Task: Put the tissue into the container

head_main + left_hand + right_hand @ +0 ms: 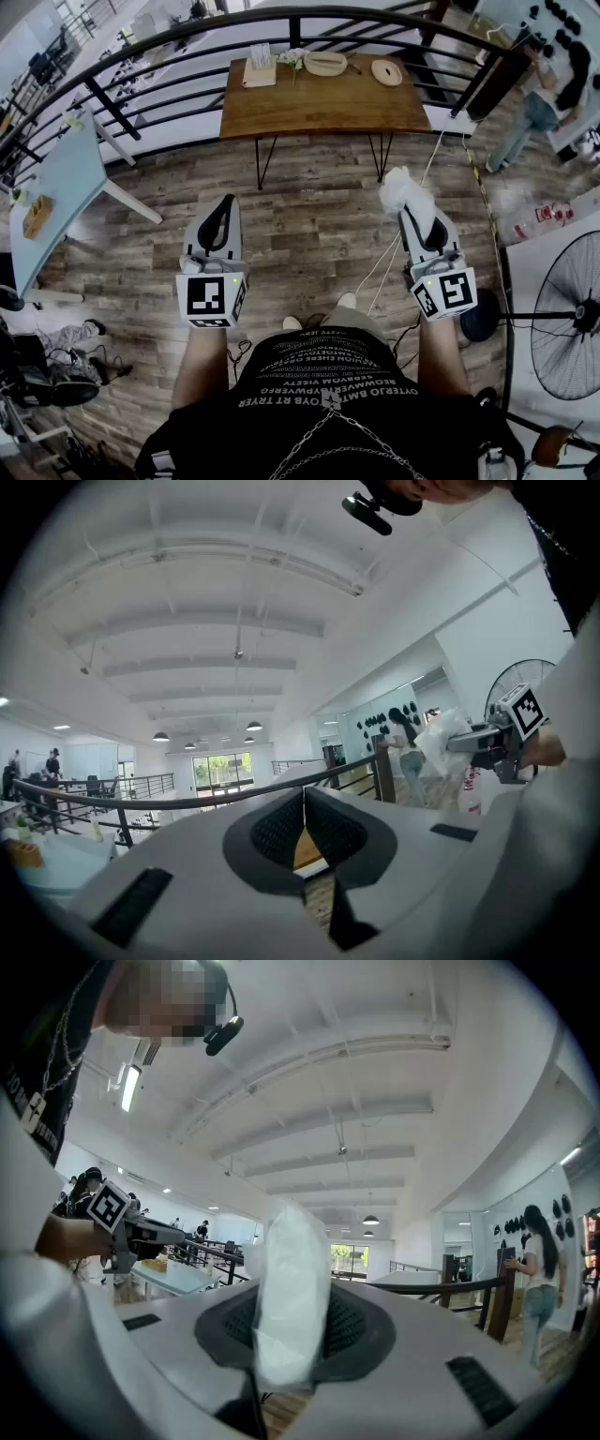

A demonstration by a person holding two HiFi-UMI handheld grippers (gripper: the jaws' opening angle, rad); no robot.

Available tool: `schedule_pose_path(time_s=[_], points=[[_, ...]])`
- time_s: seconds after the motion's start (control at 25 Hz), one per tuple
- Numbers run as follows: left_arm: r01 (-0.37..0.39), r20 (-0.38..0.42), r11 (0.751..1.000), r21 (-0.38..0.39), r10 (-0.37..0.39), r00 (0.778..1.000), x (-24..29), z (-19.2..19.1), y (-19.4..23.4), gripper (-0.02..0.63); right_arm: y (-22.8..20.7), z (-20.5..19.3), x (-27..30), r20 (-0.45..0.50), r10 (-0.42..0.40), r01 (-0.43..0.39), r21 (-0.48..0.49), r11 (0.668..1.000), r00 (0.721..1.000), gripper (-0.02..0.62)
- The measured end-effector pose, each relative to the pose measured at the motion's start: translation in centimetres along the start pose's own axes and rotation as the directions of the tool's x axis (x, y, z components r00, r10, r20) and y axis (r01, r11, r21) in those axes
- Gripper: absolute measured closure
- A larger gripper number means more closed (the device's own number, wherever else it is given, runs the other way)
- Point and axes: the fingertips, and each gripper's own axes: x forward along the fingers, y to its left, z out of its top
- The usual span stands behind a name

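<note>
My right gripper [406, 212] is shut on a white tissue pack [403, 190], which sticks out past its tips. In the right gripper view the tissue pack [290, 1288] stands upright, pinched between the dark pads [352, 1326]. My left gripper [227, 204] is level with it on the left, shut and holding nothing. Its jaws meet in the left gripper view [303, 806]. Ahead is a wooden table [319, 103], and at its far edge lies an oval, light-coloured container [325, 64]. Both grippers hang over the wood floor, well short of that table.
A round plate [386, 72] and a small box [260, 71] also sit on the wooden table. A black railing [141, 56] curves behind it. At the left stands a light blue table [56, 187], and at the right a floor fan [572, 328]. A person [544, 103] stands far right.
</note>
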Motion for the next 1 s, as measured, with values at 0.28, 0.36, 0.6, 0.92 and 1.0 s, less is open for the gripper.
schedule_pose_path(time_s=[0.28,0.36,0.6,0.92,1.0], points=[[0.039,0.006,0.999,-0.022,-0.039,0.999,-2.5,-1.0,2.0,0.577,4.5,1.1,-0.7,-0.013,-0.011,0.011,-0.005,1.0,1.0,0.48],[0.053,0.008,0.998,-0.025,-0.052,0.999,-2.6,-1.0,2.0,0.577,5.0,1.5,-1.1,-0.006,-0.019,0.019,-0.004,1.0,1.0,0.48],[0.08,-0.01,0.996,-0.039,-0.081,0.997,-2.5,-2.6,2.1,0.577,5.2,0.7,-1.5,-0.015,-0.035,0.036,0.024,0.999,0.999,0.48],[0.071,-0.038,0.997,-0.041,-0.072,0.997,1.1,-4.3,2.9,0.577,3.6,-2.2,1.1,-0.041,-0.01,0.013,0.065,0.998,0.999,0.48],[0.074,-0.046,0.997,-0.037,-0.076,0.996,2.4,-4.5,2.9,0.577,2.8,-3.0,2.1,-0.05,-0.009,0.012,0.072,0.997,0.999,0.48]])
